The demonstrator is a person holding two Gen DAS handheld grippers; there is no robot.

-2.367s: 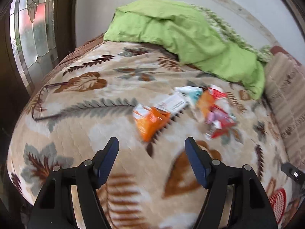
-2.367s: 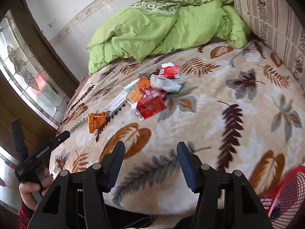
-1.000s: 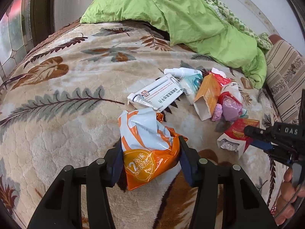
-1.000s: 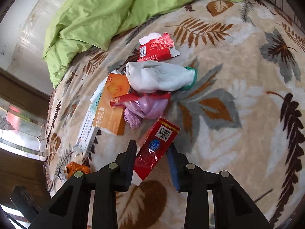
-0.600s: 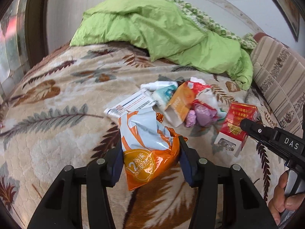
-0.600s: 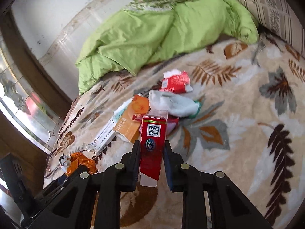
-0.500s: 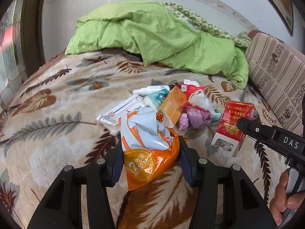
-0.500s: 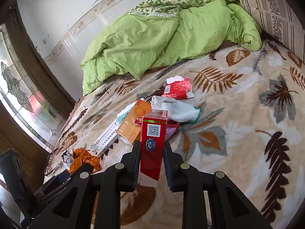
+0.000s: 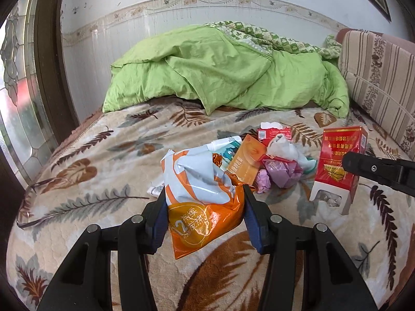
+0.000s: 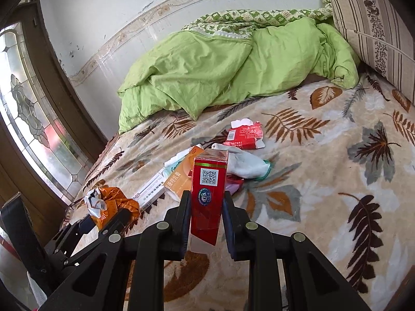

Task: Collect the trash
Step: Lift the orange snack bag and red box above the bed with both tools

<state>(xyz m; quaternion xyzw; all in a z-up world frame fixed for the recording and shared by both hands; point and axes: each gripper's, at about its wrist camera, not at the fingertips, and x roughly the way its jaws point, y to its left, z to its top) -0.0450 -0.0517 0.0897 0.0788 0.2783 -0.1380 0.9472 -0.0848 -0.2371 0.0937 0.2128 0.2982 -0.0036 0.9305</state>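
Observation:
My left gripper [image 9: 203,207] is shut on a crumpled orange and grey snack bag [image 9: 199,202], held above the bed; the bag also shows in the right wrist view [image 10: 111,202]. My right gripper [image 10: 206,207] is shut on a red carton [image 10: 208,191] with a QR code, held upright above the bed; the carton also shows in the left wrist view [image 9: 339,165]. A pile of trash lies on the leaf-patterned blanket [image 9: 77,181]: an orange box [image 9: 246,160], a purple wrapper [image 9: 280,173], a white cloth [image 10: 246,163], a torn red packet [image 10: 243,134] and a long white box [image 10: 153,189].
A green duvet [image 9: 220,72] is heaped at the far end of the bed. A striped cushion [image 9: 381,77] stands along the right side. A stained-glass window [image 9: 18,103] in a dark wooden frame is on the left. A wall is behind the bed.
Both grippers have lifted and drawn back from the pile, each keeping its hold. More of the wall and duvet is in view now.

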